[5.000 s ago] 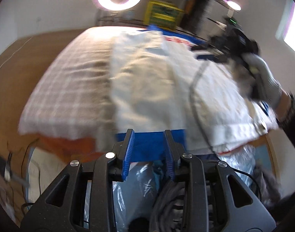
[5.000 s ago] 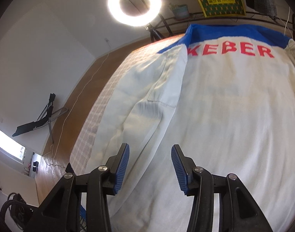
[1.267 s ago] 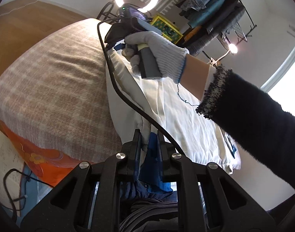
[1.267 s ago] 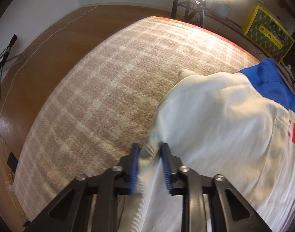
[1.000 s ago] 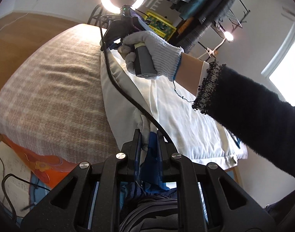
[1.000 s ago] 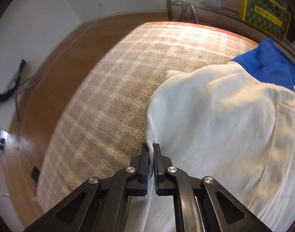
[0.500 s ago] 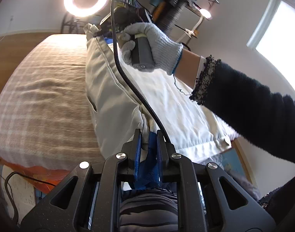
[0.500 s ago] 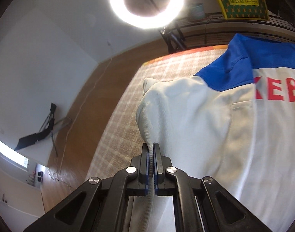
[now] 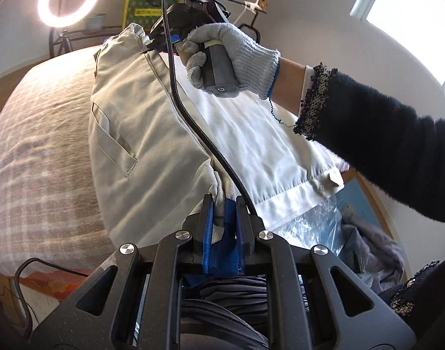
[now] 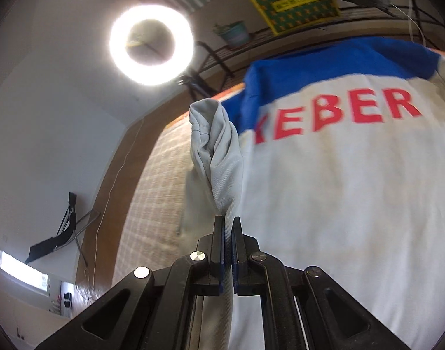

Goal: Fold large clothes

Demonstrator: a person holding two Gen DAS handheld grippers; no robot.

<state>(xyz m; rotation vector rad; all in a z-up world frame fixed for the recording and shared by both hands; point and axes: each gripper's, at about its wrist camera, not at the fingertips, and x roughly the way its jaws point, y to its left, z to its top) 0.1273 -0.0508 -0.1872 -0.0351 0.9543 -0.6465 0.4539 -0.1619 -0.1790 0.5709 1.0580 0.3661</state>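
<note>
One cream work jacket (image 9: 140,134) with a blue yoke and red lettering is spread on a bed (image 9: 38,151) covered by a beige checked blanket. Its blue hem is pinched in the left hand-held gripper (image 9: 224,204), its side edge in the right hand-held gripper (image 10: 228,227). One gloved hand (image 9: 231,55) and one ring light (image 10: 151,45) are seen.

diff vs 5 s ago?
Both grippers, open then, have closed on the jacket: left gripper on its blue hem corner, right gripper on its edge farther up. That side has lifted off the bed. Rest of the jacket hasn't moved.
</note>
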